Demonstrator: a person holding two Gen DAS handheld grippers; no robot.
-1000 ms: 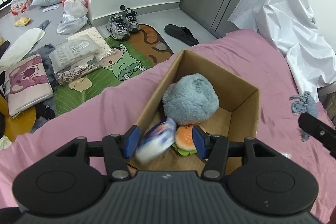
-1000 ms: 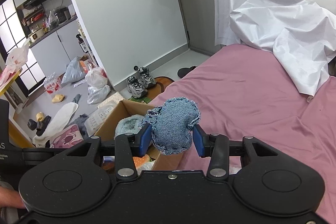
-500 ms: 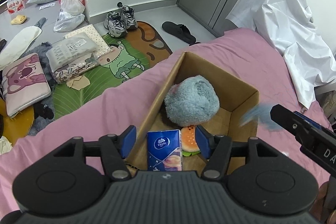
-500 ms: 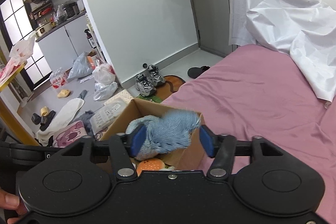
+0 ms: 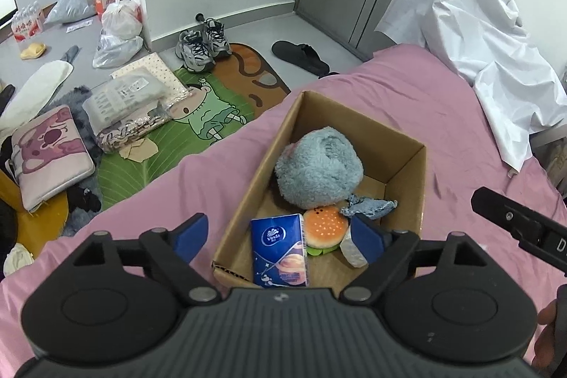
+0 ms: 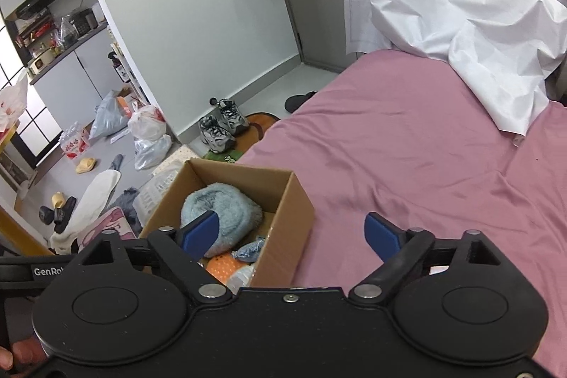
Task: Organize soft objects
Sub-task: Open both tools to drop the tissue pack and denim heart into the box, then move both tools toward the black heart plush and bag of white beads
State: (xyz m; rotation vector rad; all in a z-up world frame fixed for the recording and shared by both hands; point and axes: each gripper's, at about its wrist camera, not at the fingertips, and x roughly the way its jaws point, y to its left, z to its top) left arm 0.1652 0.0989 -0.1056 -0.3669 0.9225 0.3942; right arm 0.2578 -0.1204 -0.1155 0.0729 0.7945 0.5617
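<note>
Matt cardboard box (image 5: 407, 165) holds a fluffy plush (image 5: 319, 169), frayed denim scrap (image 5: 370, 206) and glossy tissue pack (image 5: 280, 250).

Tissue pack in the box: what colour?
Dark blue with a white logo; the tissue pack shows best in the left wrist view.

My left gripper (image 5: 280, 238) angled steeply down, jaws just opened wide, nothing clamped between pads. My right gripper (image 6: 292, 232) tilted down, jaws just opened wide too, empty. Fingertips of one hand (image 6: 21, 351) visible behind it.
</note>
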